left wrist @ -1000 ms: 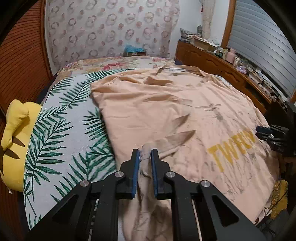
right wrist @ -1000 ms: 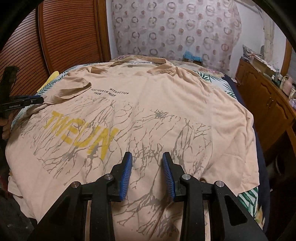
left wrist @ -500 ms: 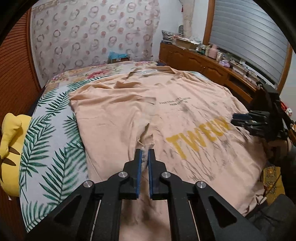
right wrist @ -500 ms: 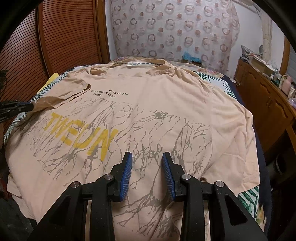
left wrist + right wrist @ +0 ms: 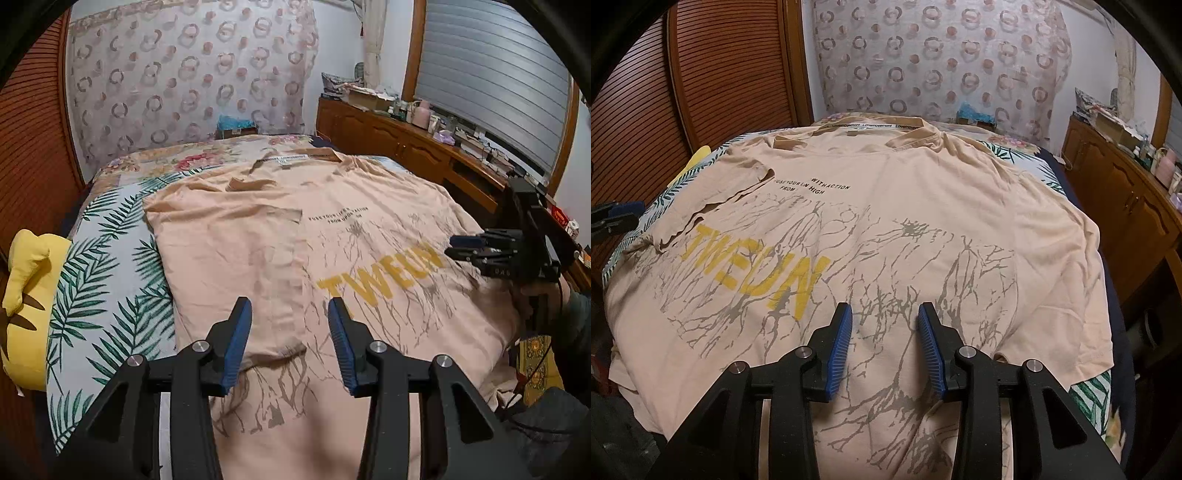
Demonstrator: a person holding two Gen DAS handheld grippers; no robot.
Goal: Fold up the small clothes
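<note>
- Left wrist view: your left gripper (image 5: 290, 341) hangs just above the t-shirt (image 5: 369, 221), jaws opening, nothing btwn them; blue ribbed pads (image 5: 236, 343) on black angular arms w/ silver bolts.
- T-shirt: soft peach knit, spread flat over the bed (image 5: 110, 295). One side panel is folded inward, making a smooth plain strip w/ a straight edge down the middle and a rumpled hem just ahead of the pads.
- Print: yellow block letters (image 5: 380, 273), thin grey branching cracks, small black text near the collar.
- Bed cover is white w/ green palm fronds, floral patch at the far end. Yellow plush pillow (image 5: 26, 295) at the left edge.
- Your right gripper (image 5: 476, 249) shows at the right, black, over the shirt's far side; can't tell its gap from here.
- Right wrist view: right gripper (image 5: 884, 343) jaws apart and opening slightly, no cloth pinched; shirt (image 5: 923, 206) lies beneath, grey crackle print running under the pads.
- Ribbed tan collar (image 5: 912, 138) at the far end; folded edge lies wrinkled at left beside the yellow letters.
- Reddish slatted panel (image 5: 731, 74) w/ fine horizontal ribs at left, wood dresser (image 5: 1119, 184) at right.
</note>
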